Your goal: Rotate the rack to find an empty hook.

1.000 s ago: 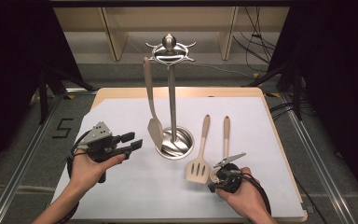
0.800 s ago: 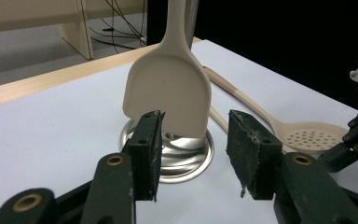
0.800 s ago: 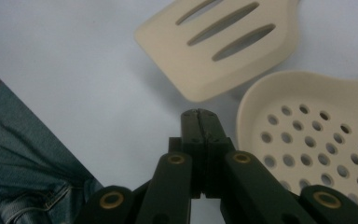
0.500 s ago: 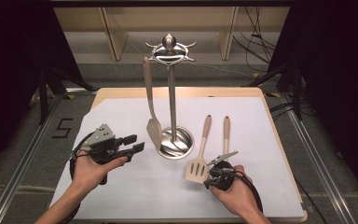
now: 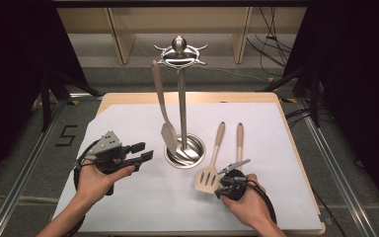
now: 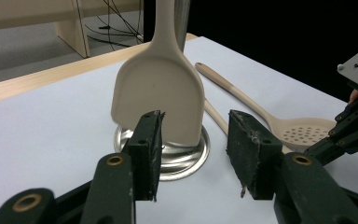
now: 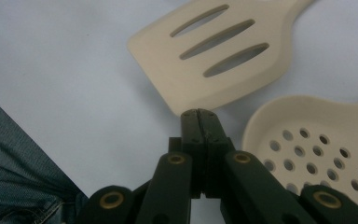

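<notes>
Altogether three cream utensils: left gripper (image 5: 143, 152), fingers apart and empty, faces one solid turner (image 5: 169, 138) hanging on the stand (image 5: 182, 108); one slotted turner (image 5: 208, 178) and one perforated spoon (image 7: 317, 140) lie on the worktop (image 5: 128, 123) beside the right gripper (image 5: 225, 186), fingers pressed together, empty.

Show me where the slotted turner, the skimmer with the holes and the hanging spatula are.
slotted turner (image 7: 200, 70), right gripper view, on its slotted blade.
skimmer (image 7: 317, 140), right gripper view, on its perforated bowl.
hanging spatula (image 6: 161, 93), left gripper view, on its flat blade.
</notes>
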`<state>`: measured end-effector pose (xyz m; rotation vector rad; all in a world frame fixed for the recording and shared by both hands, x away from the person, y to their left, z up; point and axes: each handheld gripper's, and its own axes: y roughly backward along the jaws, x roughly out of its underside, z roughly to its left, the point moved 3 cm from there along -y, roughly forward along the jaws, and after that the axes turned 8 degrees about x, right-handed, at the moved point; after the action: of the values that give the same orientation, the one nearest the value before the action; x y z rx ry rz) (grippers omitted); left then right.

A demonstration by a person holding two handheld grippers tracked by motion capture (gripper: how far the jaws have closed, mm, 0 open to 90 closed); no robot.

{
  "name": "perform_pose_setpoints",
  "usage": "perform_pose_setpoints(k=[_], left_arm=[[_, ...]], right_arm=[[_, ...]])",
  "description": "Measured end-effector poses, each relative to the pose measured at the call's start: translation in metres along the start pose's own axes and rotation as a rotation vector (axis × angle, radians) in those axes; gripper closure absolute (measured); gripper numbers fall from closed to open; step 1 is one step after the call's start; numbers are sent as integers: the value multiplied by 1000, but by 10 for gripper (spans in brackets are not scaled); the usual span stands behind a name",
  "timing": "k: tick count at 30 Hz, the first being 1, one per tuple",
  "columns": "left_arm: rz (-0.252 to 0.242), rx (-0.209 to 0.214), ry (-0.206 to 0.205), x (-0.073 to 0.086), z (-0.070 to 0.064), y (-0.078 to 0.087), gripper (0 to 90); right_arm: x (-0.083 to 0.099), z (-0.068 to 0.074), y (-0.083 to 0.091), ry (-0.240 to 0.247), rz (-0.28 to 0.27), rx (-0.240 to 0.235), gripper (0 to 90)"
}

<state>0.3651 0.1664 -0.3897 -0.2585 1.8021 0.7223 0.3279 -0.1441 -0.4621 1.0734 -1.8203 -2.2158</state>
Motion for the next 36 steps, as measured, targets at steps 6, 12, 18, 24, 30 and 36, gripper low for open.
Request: perform_pose_setpoints(k=[6, 12, 18, 24, 30, 36], left_arm=[[-30, -2, -23, -7, -2, 2, 585], [-198, -18, -84, -63, -10, 18, 750], [-335, -7, -171, -135, -23, 30, 830], [-349, 4, -195, -177, -25, 21, 874], [-348, -2, -196, -187, -23, 15, 888], [-341, -15, -190, -191, -16, 11, 891]], right_arm=[[-2, 5, -4, -4, 1, -10, 900], [-5, 6, -7, 7, -10, -9, 900], [-4, 5, -7, -24, 0, -14, 900], [-4, 2, -7, -8, -17, -12, 900], [-5, 1, -6, 2, -26, -7, 900], [-5, 1, -7, 3, -25, -10, 900]])
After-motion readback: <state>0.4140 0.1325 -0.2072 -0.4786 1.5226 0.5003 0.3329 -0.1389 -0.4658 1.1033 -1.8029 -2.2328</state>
